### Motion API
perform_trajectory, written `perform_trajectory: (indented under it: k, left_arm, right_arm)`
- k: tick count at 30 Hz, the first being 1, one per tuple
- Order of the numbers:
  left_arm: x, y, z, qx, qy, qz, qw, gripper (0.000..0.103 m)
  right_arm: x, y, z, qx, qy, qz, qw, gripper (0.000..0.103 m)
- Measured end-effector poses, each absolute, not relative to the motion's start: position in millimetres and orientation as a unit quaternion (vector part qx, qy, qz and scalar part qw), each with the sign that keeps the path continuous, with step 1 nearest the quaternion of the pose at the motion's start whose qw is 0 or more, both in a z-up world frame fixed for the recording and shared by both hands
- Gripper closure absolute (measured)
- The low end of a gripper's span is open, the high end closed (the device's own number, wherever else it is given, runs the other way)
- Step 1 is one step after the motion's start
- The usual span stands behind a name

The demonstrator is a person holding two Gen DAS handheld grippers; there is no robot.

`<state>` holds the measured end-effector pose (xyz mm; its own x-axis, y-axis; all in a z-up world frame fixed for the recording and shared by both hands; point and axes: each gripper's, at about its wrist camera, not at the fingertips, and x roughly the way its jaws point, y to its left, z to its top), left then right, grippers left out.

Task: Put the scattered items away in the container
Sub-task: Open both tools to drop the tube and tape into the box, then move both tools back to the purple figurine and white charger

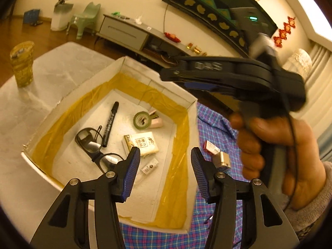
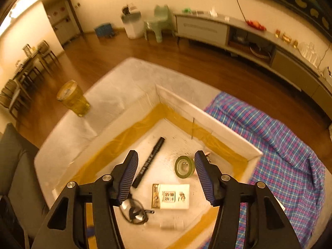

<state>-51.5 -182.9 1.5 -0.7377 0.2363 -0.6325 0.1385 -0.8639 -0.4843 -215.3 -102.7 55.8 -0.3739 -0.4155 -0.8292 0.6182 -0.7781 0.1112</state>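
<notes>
A white box (image 1: pixel 157 76) with yellow tape inside sits on the table. It holds a black marker (image 1: pixel 110 124), black glasses (image 1: pixel 91 145), a green tape roll (image 1: pixel 142 120), a white card pack (image 1: pixel 142 144), a small white item (image 1: pixel 149 166) and a pink-white item (image 1: pixel 156 122). A red-white box (image 1: pixel 211 147) and a silver block (image 1: pixel 223 159) lie on the plaid cloth (image 1: pixel 209 124) right of the box. My left gripper (image 1: pixel 164 171) is open and empty over the box's near right corner. My right gripper (image 2: pixel 166 178) is open and empty above the box (image 2: pixel 207 114), over the marker (image 2: pixel 149 162), tape roll (image 2: pixel 184 167) and card pack (image 2: pixel 171 196).
A yellow glass cup (image 1: pixel 21 64) stands on the table's left (image 2: pixel 72 97). The right hand and its gripper body (image 1: pixel 238 76) hang above the cloth. The plaid cloth (image 2: pixel 280 149) covers the table's right side. A TV cabinet (image 1: pixel 128 31) stands beyond.
</notes>
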Motion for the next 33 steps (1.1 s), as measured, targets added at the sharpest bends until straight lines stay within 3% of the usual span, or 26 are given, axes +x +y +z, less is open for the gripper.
perform_trajectory:
  k: [10,12,14,18,24,33]
  left_arm:
    - [-29,-144,40,-0.321,-0.189,0.927,0.047,0.05]
    - [-26,-131,44,-0.319,-0.177,0.928,0.076,0.05]
    - [-24,-115,45,-0.327,-0.167,0.923,0.116,0.05]
    - [-20,-69,42,-0.343,-0.137,0.912,0.179,0.049]
    - [-13,9,19,-0.374,-0.057,0.893,0.244,0.049]
    - [-32,80,-60,-0.437,0.053,0.868,0.23,0.049]
  right_arm:
    - [-128,2,116,0.397,0.01,-0.842,0.366,0.045]
    - [-111,23,123,0.384,-0.009,-0.844,0.373,0.048]
    - [-92,50,130,0.367,-0.029,-0.851,0.374,0.057]
    - [-64,107,134,0.334,-0.061,-0.869,0.36,0.06]
    - [-37,177,106,0.326,-0.082,-0.889,0.31,0.06]
    - [-67,220,16,0.406,-0.049,-0.88,0.241,0.06]
